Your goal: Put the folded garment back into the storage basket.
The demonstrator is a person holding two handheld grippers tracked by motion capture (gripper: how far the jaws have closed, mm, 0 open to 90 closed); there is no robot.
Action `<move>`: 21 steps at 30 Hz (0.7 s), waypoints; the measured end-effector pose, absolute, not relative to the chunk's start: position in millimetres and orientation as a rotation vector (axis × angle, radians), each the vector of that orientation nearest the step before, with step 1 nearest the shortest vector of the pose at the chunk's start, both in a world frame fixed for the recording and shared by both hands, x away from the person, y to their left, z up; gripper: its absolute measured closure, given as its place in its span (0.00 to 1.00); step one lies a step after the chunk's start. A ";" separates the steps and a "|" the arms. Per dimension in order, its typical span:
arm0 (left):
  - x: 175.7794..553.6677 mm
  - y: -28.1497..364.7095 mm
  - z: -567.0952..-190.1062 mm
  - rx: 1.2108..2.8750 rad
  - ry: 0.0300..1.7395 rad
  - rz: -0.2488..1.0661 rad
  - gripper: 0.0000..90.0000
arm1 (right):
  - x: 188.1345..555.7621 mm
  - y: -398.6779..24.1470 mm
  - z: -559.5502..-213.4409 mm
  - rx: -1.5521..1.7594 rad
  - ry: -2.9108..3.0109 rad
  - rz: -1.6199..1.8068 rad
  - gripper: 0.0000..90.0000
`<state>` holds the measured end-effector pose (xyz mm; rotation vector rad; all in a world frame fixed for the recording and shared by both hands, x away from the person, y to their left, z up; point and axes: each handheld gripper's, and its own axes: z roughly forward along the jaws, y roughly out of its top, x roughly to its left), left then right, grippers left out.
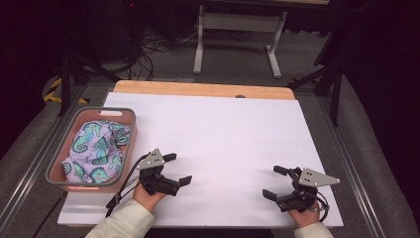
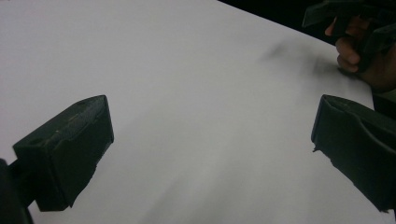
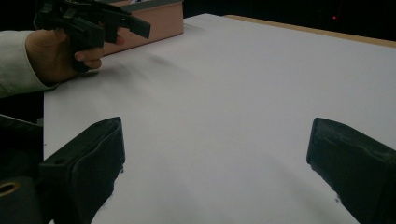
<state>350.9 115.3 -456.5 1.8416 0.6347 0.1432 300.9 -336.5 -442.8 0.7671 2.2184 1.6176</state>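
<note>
Lying in basket (image 1: 58, 154): seahorse-print cloth (image 1: 97, 151)

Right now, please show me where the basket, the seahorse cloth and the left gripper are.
basket (image 1: 58, 152): high view, on its left rim.
seahorse cloth (image 1: 96, 148): high view, middle of the folded fabric.
left gripper (image 1: 177, 169): high view, midway between its open jaw tips.
</note>
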 end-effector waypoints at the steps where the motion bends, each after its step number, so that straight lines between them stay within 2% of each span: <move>1: 350.4 116.5 -457.3 1.841 0.638 0.140 0.00 | 301.0 -336.3 -442.9 0.767 2.219 1.616 0.05; 21: 352.2 115.2 -459.5 1.830 0.642 0.161 0.00 | 301.0 -334.8 -443.3 0.760 2.230 1.604 0.05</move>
